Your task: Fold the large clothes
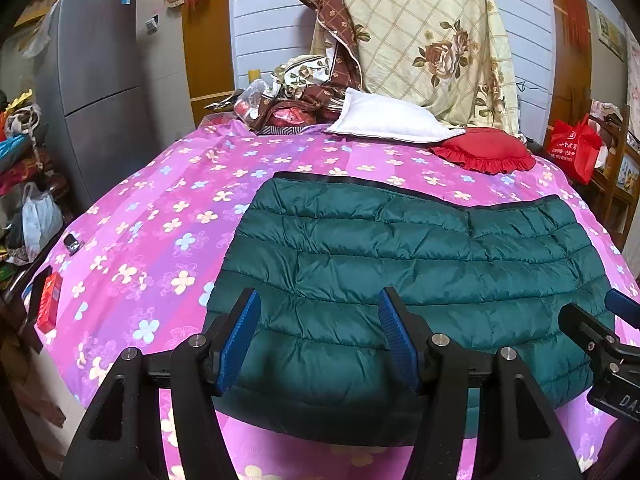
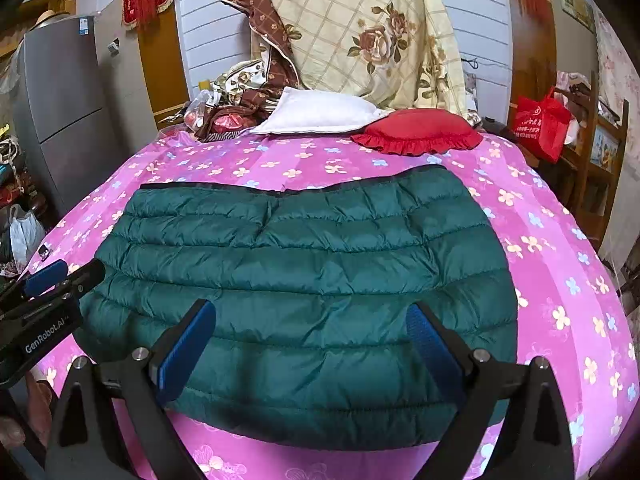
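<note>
The folded dark green quilted down jacket [image 1: 400, 276] lies flat on the pink flowered bed sheet [image 1: 160, 216], its long axis running left to right, black-trimmed edge at the far side. Both the left gripper [image 1: 320, 336] and right gripper [image 2: 312, 348] hover over its near edge, fingers spread wide, holding nothing. A white pillow [image 1: 384, 118] and red ruffled cushion [image 1: 484, 150] lie beyond.

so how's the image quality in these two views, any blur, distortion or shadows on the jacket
Left wrist view: sharp, strong fisheye bulge in the pink bedsheet, dark corners; the left claw shades the green jacket at its near edge. Right wrist view: same bulge and dark corners, sharp too; a shadow under the right claw darkens the jacket's near hem.
</note>
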Demonstrator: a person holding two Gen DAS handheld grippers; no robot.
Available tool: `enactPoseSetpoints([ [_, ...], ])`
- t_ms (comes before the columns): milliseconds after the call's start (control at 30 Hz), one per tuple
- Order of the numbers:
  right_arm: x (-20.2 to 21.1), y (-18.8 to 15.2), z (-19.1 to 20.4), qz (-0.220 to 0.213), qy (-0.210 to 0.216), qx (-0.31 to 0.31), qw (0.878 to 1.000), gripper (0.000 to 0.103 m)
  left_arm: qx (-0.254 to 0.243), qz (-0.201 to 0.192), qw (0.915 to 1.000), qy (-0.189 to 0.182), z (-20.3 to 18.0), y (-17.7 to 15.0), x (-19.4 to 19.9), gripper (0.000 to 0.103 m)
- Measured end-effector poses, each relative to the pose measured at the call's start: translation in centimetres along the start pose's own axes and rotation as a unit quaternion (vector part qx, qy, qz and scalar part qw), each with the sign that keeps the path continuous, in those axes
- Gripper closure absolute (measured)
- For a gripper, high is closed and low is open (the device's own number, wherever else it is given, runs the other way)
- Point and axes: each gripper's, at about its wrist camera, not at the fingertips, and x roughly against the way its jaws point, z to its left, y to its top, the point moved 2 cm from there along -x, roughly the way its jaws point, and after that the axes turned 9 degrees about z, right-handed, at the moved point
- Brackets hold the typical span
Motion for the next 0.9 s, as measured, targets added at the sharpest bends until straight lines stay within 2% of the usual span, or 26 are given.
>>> enactPoseSetpoints([
  [900, -1.02, 0.05, -0.24, 0.01, 0.003, -0.003, 1.0, 0.005, -0.005, 0.004, 1.0, 0.002, -0.19, -0.04, -0.96, 0.06],
])
